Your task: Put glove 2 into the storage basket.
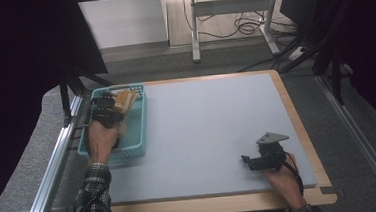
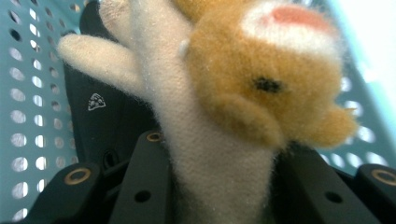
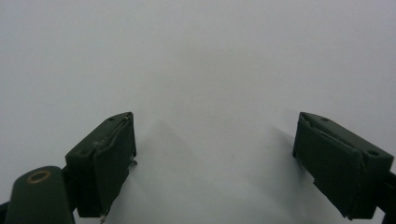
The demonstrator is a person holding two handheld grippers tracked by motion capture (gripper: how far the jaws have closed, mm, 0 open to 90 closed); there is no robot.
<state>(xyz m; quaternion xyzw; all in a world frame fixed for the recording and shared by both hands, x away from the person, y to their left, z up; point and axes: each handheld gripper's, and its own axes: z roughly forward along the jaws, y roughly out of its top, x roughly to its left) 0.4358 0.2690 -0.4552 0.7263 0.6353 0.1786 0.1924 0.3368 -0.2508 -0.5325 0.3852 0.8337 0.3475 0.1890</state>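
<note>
Holding the plush toy (image 2: 224, 107) pinched in my left gripper (image 1: 107, 110) over the teal basket (image 1: 138, 123), I judge this the placing step. Next I lower and release; my right gripper (image 3: 215, 163) rests spread, empty, on the counter (image 1: 212, 129).

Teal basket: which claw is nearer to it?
Left. The left claw is inside the teal basket, shut on the plush toy. The right claw sits open over the grey mat, far across the table near the person's edge.
</note>
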